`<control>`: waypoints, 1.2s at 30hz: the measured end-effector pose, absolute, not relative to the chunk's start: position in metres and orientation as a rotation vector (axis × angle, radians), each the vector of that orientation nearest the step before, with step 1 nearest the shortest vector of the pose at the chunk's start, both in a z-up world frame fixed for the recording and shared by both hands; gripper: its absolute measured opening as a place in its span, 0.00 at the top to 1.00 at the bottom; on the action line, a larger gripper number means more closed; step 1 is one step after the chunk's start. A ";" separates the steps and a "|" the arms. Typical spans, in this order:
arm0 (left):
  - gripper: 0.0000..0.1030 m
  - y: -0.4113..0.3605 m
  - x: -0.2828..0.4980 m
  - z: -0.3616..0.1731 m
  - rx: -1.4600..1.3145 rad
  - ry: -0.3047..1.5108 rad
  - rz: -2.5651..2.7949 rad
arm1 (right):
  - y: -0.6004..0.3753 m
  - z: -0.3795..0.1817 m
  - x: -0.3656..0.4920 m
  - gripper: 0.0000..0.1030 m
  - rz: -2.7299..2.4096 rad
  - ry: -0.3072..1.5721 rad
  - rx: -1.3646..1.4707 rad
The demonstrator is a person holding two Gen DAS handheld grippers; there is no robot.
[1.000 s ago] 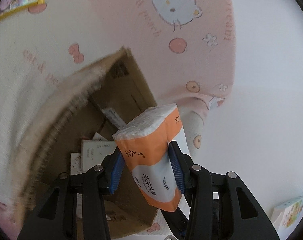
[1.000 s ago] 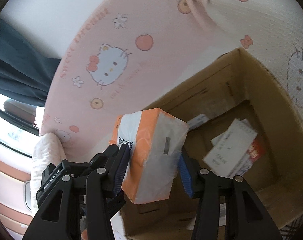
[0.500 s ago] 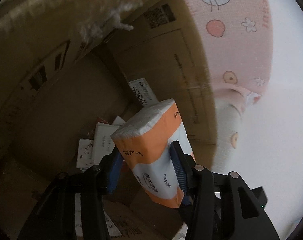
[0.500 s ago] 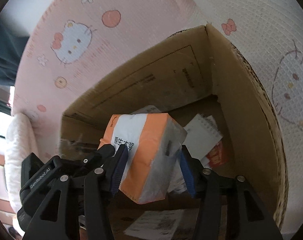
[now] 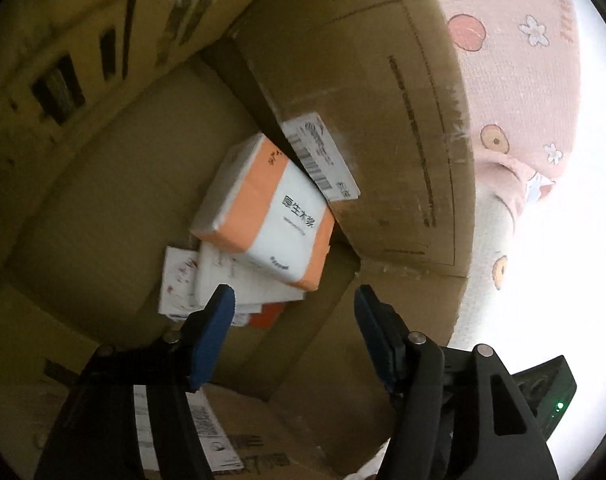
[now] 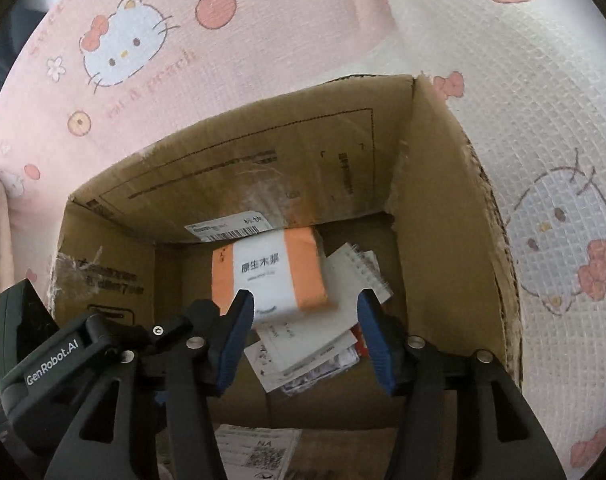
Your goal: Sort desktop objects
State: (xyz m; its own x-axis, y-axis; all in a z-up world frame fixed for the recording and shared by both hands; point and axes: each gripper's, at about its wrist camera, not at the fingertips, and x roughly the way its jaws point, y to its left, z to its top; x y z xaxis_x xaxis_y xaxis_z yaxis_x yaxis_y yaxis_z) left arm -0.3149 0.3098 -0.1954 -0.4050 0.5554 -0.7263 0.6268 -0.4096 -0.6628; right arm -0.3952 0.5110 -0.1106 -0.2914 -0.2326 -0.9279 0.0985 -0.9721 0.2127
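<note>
An orange and white tissue pack (image 5: 265,216) lies inside the cardboard box (image 5: 383,128), on top of white notepads and papers (image 5: 207,280). It also shows in the right wrist view (image 6: 269,274), resting on the papers (image 6: 335,344) in the box (image 6: 435,208). My left gripper (image 5: 293,308) is open and empty, just above the box's inside. My right gripper (image 6: 305,316) is open and empty over the box, a little short of the pack.
The box stands on a pink and white Hello Kitty cloth (image 6: 143,40). A shipping label (image 5: 321,156) is stuck on the box's inner wall. The other gripper's black body (image 6: 19,336) shows at the left of the right wrist view.
Both grippers held the tissue pack over the box and have opened. The pack has dropped into the box onto the papers.
</note>
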 end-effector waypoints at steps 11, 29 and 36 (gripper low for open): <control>0.35 0.305 -0.293 -0.150 1.816 1.388 -2.205 | 0.517 -0.056 -0.366 0.37 -2.450 -0.368 1.646; 0.35 0.296 -0.204 -0.025 1.352 0.470 -2.996 | 0.481 0.021 -0.231 0.31 -2.581 -0.245 1.458; 0.35 0.292 -0.149 -0.002 1.107 0.181 -3.189 | 0.477 0.052 -0.172 0.29 -2.659 -0.291 1.303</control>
State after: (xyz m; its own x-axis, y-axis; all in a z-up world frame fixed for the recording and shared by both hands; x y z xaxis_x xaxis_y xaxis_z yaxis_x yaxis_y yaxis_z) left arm -0.1487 0.2922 -0.0015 -0.7604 0.2573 -0.5964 -0.1881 -0.9661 -0.1770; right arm -0.1717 0.4772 0.0518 -0.6053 -0.2332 -0.7611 0.0628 -0.9671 0.2463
